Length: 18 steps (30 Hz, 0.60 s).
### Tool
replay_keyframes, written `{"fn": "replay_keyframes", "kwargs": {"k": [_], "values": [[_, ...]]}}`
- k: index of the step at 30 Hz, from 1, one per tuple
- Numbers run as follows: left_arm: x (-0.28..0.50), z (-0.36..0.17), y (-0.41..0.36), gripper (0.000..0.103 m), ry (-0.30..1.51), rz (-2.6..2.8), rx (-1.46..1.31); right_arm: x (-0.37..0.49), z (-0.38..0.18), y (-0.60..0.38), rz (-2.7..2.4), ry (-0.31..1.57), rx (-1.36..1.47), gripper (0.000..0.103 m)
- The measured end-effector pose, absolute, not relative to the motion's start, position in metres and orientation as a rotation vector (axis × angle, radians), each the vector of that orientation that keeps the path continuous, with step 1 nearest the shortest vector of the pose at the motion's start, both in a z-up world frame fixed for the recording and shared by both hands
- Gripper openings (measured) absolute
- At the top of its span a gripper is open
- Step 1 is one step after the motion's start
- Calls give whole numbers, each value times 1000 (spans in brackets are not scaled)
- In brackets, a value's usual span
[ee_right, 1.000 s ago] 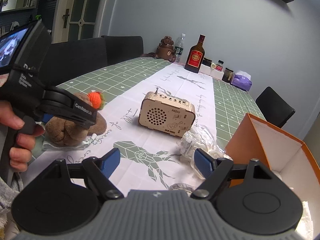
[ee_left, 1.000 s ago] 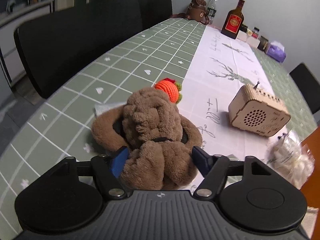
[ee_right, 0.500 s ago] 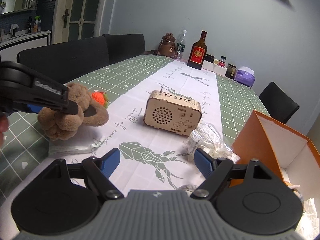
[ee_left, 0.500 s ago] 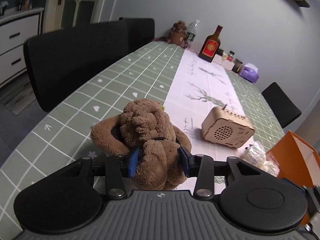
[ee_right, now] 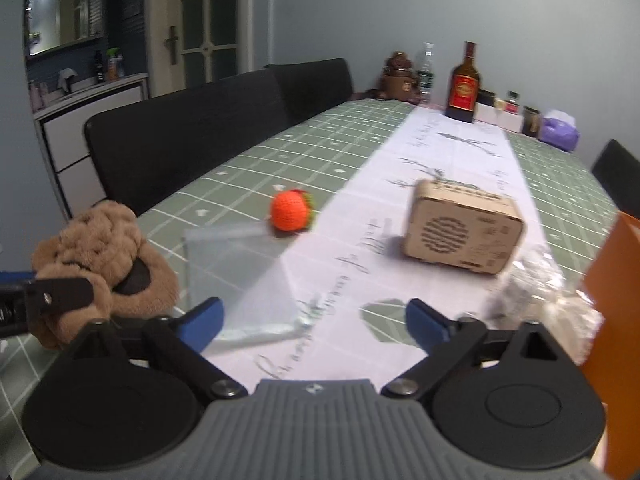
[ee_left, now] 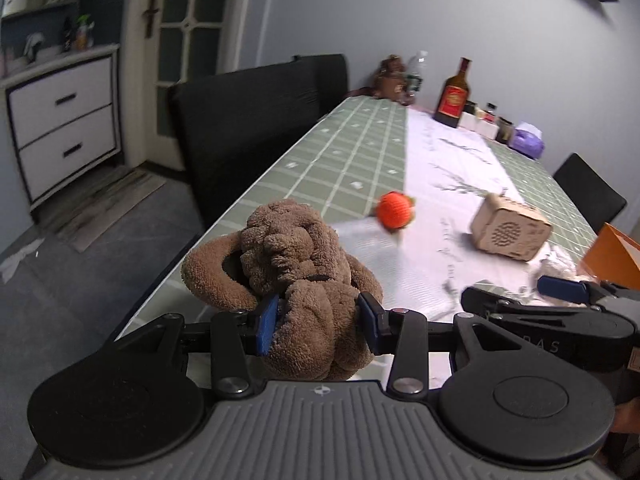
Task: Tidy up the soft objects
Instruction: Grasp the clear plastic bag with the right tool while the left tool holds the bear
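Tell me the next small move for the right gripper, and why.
Probably ease the right gripper, jaws opening and empty, down to the clear plastic bag lying flat just ahead of it. The left gripper already pinches the brown plush toy clear of the table, so the bag likely needs holding open next.

One brown plush toy [ee_left: 296, 264] up front, and there's one more brown figure [ee_right: 398, 76] far down the bench [ee_right: 360, 128]. One orange crocheted ball [ee_right: 290, 212]. One wooden radio box [ee_right: 464, 226]. One flat clear bag [ee_right: 240, 276], one crinkled plastic bag [ee_right: 536, 284]. One orange box [ee_right: 616, 320] at the right edge. One dark liquor bottle [ee_right: 464, 84], one clear water bottle [ee_right: 426, 68]. One purple tissue pack [ee_right: 560, 130]. Black chairs [ee_right: 192, 148]: three counted in the left wrist view. Small jars beside the bottle, too blurred to count.
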State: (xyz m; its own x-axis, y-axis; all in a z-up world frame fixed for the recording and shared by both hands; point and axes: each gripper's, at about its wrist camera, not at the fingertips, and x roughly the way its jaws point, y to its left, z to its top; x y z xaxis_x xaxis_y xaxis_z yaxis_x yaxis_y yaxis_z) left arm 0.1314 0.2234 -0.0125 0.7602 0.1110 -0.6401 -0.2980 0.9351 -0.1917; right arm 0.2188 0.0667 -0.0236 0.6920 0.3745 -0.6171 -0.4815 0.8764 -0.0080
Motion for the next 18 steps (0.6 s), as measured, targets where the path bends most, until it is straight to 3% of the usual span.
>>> {"fn": "replay_keyframes", "kwargs": {"k": [11, 18], "values": [[130, -38, 253, 50, 726, 238, -367, 245, -65, 147, 601, 692, -420, 99], [132, -43, 259, 53, 715, 220, -394, 262, -73, 147, 624, 768, -279, 98]]}}
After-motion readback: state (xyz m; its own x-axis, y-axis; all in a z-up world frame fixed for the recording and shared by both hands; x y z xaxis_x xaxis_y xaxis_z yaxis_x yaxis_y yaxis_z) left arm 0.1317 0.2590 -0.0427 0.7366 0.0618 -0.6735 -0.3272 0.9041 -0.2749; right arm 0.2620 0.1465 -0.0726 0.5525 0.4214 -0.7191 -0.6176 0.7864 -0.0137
